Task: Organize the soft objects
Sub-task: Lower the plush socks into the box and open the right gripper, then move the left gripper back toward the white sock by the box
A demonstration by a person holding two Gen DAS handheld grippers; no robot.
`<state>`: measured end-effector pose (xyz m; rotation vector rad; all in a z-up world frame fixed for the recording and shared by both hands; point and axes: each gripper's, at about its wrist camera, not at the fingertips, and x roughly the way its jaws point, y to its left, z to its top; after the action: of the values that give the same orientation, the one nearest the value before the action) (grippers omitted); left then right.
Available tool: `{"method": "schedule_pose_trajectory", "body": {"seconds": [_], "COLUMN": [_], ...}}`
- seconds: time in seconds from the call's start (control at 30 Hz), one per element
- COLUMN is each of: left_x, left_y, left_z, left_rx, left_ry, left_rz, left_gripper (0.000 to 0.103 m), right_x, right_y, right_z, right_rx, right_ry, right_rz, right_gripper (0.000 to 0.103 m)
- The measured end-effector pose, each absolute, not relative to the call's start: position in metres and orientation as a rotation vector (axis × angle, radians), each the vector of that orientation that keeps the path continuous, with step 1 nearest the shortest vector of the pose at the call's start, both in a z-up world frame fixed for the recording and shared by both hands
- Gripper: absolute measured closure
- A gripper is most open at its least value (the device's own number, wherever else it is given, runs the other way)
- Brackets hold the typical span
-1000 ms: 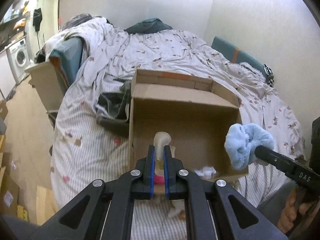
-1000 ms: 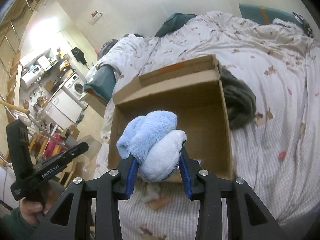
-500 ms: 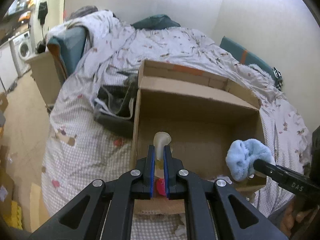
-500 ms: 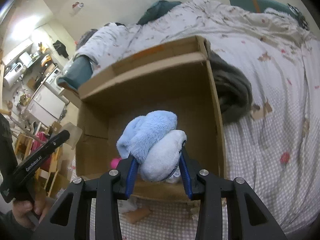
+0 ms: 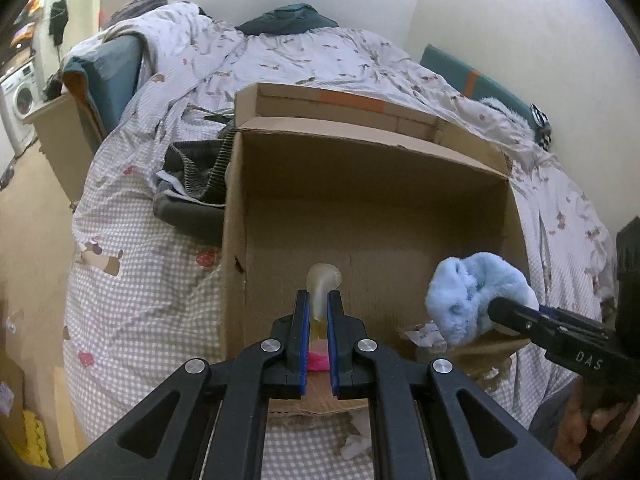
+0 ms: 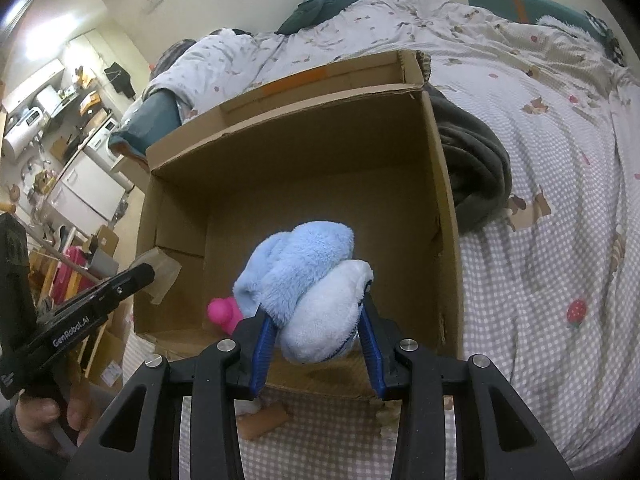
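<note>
An open cardboard box (image 5: 360, 200) sits on the bed. In the left wrist view, my left gripper (image 5: 318, 300) is shut on a pale translucent soft piece (image 5: 323, 280) above the box's near edge. A pink soft object (image 5: 316, 362) lies on the box floor under it. In the right wrist view, my right gripper (image 6: 316, 308) is shut on a fluffy light-blue plush (image 6: 308, 272) over the box (image 6: 300, 168), with the pink object (image 6: 222, 312) below to the left. The left gripper (image 6: 136, 276) shows at that view's left edge. The plush (image 5: 476, 296) hangs over the box's right front corner.
The bed carries a checked, printed duvet (image 5: 140, 280). A dark grey garment (image 5: 188, 192) is bunched against the box's left side. Paper scraps (image 5: 420, 334) lie inside the box. A teal pillow (image 5: 472, 80) leans on the wall. A washing machine (image 5: 20, 100) stands far left.
Both grippers have sunk towards the box, which now fills more of each view. Each still grips the same thing; the pink object has come into the right wrist view.
</note>
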<state>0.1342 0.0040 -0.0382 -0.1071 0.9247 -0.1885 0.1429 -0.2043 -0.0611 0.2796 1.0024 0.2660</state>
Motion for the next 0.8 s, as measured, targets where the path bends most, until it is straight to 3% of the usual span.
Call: {"method": "schedule_pose_trajectory", "body": {"seconds": [0.1, 0.17, 0.2, 0.27, 0.33, 0.4, 0.5, 0.8], "left_x": [0.133, 0.131, 0.131, 0.131, 0.129, 0.127, 0.127, 0.125], "left_y": [0.000, -0.004, -0.007, -0.011, -0.014, -0.017, -0.020, -0.016], "left_z": [-0.041, -0.041, -0.042, -0.044, -0.045, -0.044, -0.041, -0.041], "left_rx": [-0.093, -0.073, -0.061, -0.047, -0.033, -0.017, 0.001, 0.026], "left_ry": [0.936, 0.934, 0.939, 0.953, 0.957, 0.948, 0.937, 0.925], "left_rz": [-0.198, -0.190, -0.192, -0.205, -0.207, -0.206, -0.209, -0.149], "left_gripper": [0.096, 0.090, 0.082, 0.070, 0.051, 0.041, 0.038, 0.036], "right_x": [0.144, 0.144, 0.144, 0.144, 0.143, 0.144, 0.146, 0.142], "right_y": [-0.205, -0.206, -0.207, -0.211, -0.215, -0.216, -0.216, -0.201], "right_z": [-0.062, -0.063, -0.062, -0.062, -0.061, -0.063, -0.066, -0.061], "right_rx": [0.284, 0.297, 0.312, 0.353, 0.377, 0.367, 0.352, 0.272], "right_ry": [1.010, 1.014, 1.014, 1.011, 0.999, 1.008, 1.031, 1.013], "right_rz": [0.263, 0.267, 0.273, 0.279, 0.279, 0.262, 0.225, 0.253], "right_gripper": [0.061, 0.059, 0.057, 0.042, 0.041, 0.039, 0.027, 0.026]}}
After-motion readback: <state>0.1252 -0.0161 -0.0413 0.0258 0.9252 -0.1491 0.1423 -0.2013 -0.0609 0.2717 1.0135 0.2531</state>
